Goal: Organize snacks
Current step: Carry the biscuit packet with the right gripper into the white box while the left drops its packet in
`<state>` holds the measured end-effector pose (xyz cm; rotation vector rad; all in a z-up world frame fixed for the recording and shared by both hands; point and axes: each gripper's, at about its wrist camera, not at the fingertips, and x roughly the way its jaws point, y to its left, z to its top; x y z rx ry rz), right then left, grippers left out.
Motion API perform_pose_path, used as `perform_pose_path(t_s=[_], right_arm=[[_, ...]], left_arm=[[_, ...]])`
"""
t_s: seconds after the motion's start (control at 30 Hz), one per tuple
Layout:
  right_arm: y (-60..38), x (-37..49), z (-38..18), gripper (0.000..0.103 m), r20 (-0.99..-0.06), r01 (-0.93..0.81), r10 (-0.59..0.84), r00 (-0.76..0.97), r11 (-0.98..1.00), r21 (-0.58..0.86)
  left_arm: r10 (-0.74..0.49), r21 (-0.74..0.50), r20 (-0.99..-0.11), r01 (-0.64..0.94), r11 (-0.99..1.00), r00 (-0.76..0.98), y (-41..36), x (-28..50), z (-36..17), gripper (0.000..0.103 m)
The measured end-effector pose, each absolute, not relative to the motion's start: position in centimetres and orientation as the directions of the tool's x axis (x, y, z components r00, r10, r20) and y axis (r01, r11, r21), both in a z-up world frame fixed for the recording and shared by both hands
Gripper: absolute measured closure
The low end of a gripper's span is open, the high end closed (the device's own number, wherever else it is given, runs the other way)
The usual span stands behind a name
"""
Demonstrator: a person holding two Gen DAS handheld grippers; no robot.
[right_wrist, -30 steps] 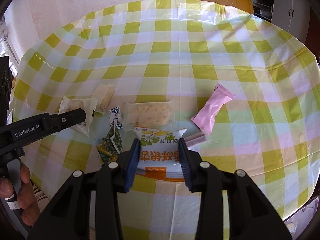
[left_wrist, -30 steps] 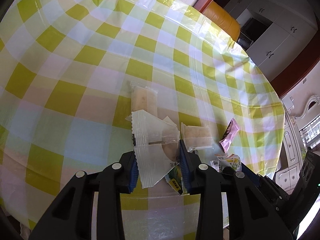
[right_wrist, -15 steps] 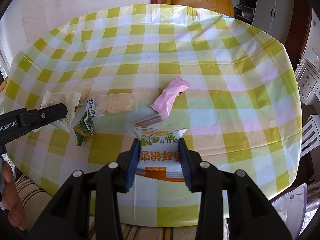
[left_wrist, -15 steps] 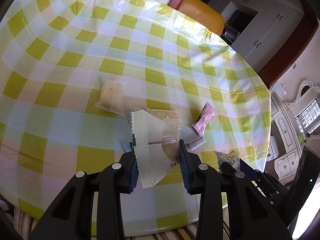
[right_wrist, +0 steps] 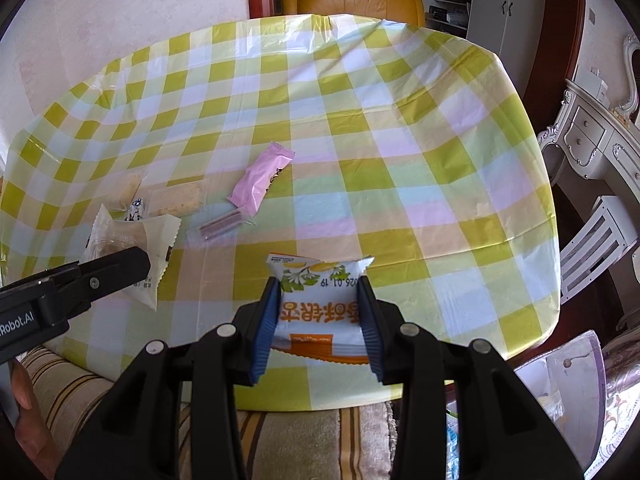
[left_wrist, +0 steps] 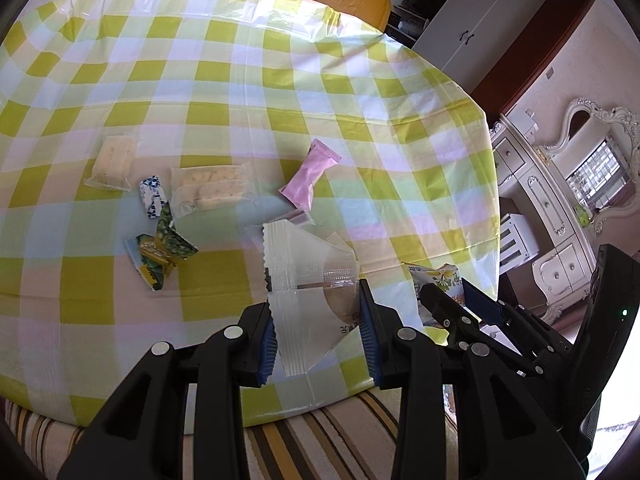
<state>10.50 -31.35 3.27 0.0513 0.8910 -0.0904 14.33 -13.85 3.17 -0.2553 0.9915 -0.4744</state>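
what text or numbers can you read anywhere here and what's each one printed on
"026.01.19", seen upside down: on the white and orange snack packet held in the right gripper.
Large orange Chinese characters on the same packet, also upside down: too inverted to read with confidence.
"Robot.AI", start cut off by the frame: on the body of the left gripper.
Small dark print on the clear wrapper in the left gripper: too small to read.
Blue and white candy: pattern only, unreadable.

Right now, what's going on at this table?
A person is sorting snacks with a gripper in each hand. The left gripper is shut on a clear cake packet; the right gripper is shut on a white and orange snack bag. Both are held above the near edge of the checked tablecloth. On the cloth lie a pink packet, two cracker packets and some small sweets.
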Motion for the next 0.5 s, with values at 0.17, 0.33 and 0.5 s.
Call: perform_pose_path(t_s=[0.17, 0.33, 0.5], right_arm=[[-34.5, 9.0, 3.3, 0.064, -0.779, 0.155, -0.083, 0.622, 0.988, 0.018], [-38.4, 7.2, 2.8, 0.064, -0.787, 0.223, -0.122, 0.604, 0.975, 0.021], [-42.7, 4.8, 1.6, 0.064, -0.805, 0.307, -0.174, 0.568, 0.952, 0.011]], left_arm=[[-0.528, -0.415, -0.748, 0.338, 0.845, 0.402, -17.5, 13.2, 2.8, 0.069], [-0.558, -0.417, -0.756, 0.405, 0.813, 0.341, -21.2, 12.3, 2.6, 0.069], [-0.586, -0.421, -0.767, 0.483, 0.768, 0.263, -25.2, 11.2, 2.1, 0.068]])
